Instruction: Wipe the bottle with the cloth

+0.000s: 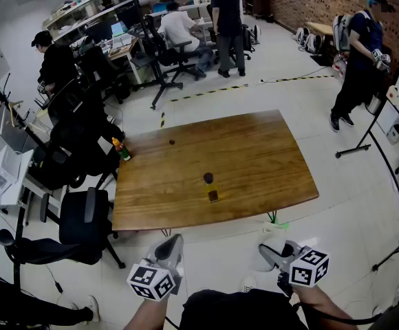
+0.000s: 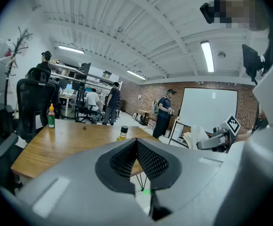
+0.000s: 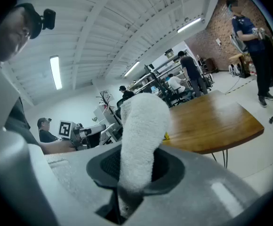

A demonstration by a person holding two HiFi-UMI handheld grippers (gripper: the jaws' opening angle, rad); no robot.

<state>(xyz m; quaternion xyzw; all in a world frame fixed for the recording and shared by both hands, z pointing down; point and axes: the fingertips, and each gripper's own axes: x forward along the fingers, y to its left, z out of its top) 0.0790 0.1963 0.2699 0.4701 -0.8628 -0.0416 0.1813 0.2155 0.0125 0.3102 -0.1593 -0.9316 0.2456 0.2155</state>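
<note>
While both claws hang over the floor [image 1: 220,253], short of the surface's near edge, entries run outward from them.

Left claw [image 1: 174,241] [image 2: 136,142]: jaws clenched together, nothing between them.

Right claw [image 1: 272,251] [image 3: 135,171]: clenched on the cloth [image 3: 141,131], a white towelling roll standing up out of the jaws.

Forearms, left [image 1: 148,313] and right [image 1: 323,304]: both reach forward from the bottom edge of the head view, one on each side of the person's body. The claws are well apart and aimed at the surface [image 1: 254,157].

Bottle [image 1: 210,186] [image 2: 122,133]: upright on the wood, front middle, dark cap, yellowish body. It is well apart from both claws, and only bare wood lies between it and the near edge.

Green bottle [image 1: 120,148] [image 2: 51,117]: orange cap, upright at the left edge.

Dark object [image 1: 171,142] [image 2: 84,127]: small, on the far-left part; too small to tell what.

Chair [image 1: 82,225]: black, just beside the left end.

Whiteboard [image 2: 209,107]: off to the right.

Persons: four beyond the surface, one standing at left [image 1: 55,64], one seated [image 1: 179,26], one standing at the desks [image 1: 225,12] and one at right [image 1: 358,60].

Count: claws 2, cloth 1, bottles 2, dark object 1, surface 1.
</note>
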